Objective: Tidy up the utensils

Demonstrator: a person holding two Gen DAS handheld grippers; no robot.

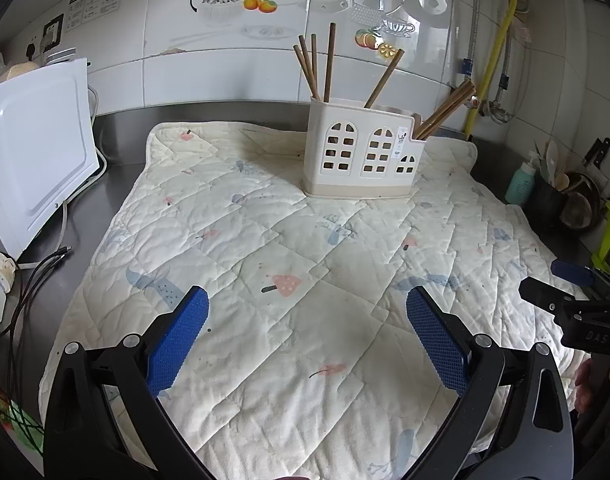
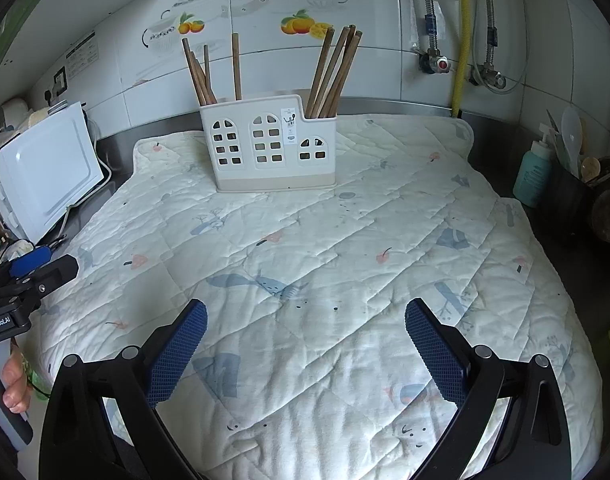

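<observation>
Both claws, left claw (image 1: 307, 336) and right claw (image 2: 305, 340), gape empty low in frame over the quilted mat (image 1: 305, 240), chopsticks (image 2: 333, 72) already in the caddy (image 2: 269, 148) at upper centre, so sorting looks finished.

Caddy (image 2: 271, 148): smooth cream plastic, slight sheen. Chopsticks (image 2: 333, 72): matt brown wood. Mat (image 2: 345, 260): quilted cloth, soft, wrinkled. Counter (image 1: 85, 216): brushed metal. Wall tiles (image 1: 233, 68): glossy ceramic. Gripper pads (image 1: 177, 340): blue, knurled; arms matt black plastic.

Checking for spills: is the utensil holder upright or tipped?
Upright: the utensil holder sits flat on the quilted mat, chopsticks standing inside.
</observation>
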